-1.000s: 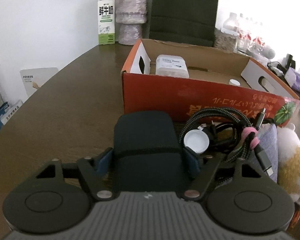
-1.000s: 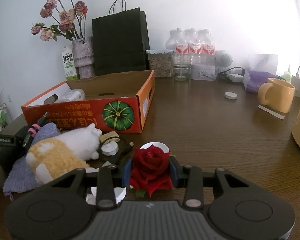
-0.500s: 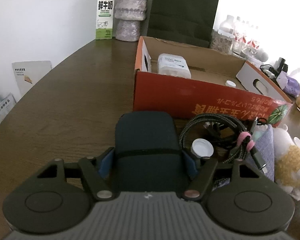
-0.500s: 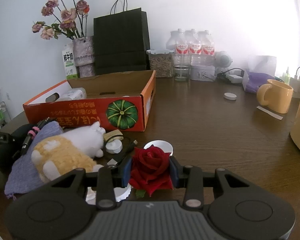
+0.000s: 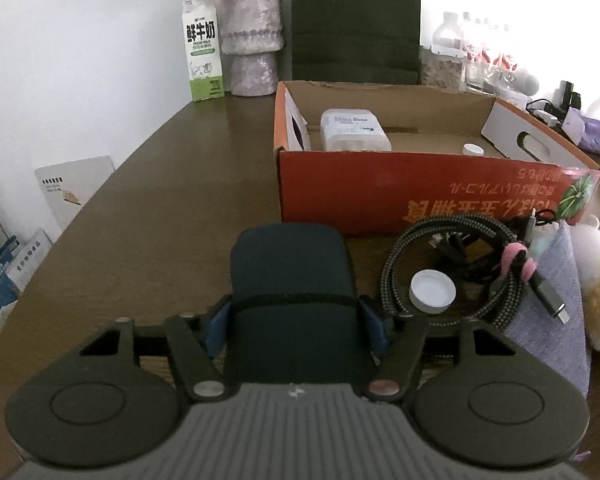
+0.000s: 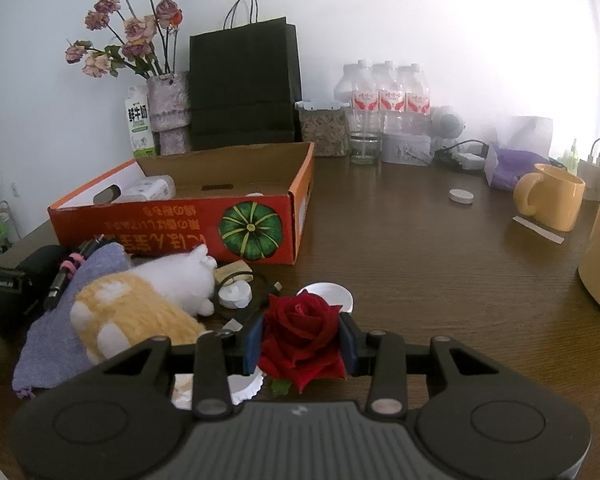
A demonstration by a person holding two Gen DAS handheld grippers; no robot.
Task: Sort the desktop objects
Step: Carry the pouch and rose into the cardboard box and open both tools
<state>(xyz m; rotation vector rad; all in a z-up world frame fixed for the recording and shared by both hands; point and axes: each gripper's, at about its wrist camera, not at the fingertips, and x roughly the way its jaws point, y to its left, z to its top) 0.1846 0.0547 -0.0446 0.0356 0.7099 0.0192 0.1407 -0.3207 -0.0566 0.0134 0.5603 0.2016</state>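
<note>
My left gripper [image 5: 296, 324] is shut on a dark blue case [image 5: 292, 276], held above the table in front of the orange cardboard box [image 5: 420, 196]. The box holds a white packet [image 5: 354, 130] and a small white cap [image 5: 473, 149]. My right gripper [image 6: 300, 344] is shut on a red rose [image 6: 302, 330], low over the table. The box [image 6: 204, 220] is to its far left. A plush toy [image 6: 148, 300] lies on a purple cloth [image 6: 52, 336] left of the rose.
A coiled braided cable [image 5: 460, 256] and a white lid [image 5: 432, 291] lie right of the case. A white dish [image 6: 332, 294] sits behind the rose. A yellow mug [image 6: 552, 196], bottles [image 6: 384, 100], black bag [image 6: 244, 88], vase [image 6: 168, 112] and milk carton [image 5: 202, 48] stand around.
The left gripper has risen and drawn back with the case, so the box looks lower and farther. The right gripper has lifted a little with the rose.
</note>
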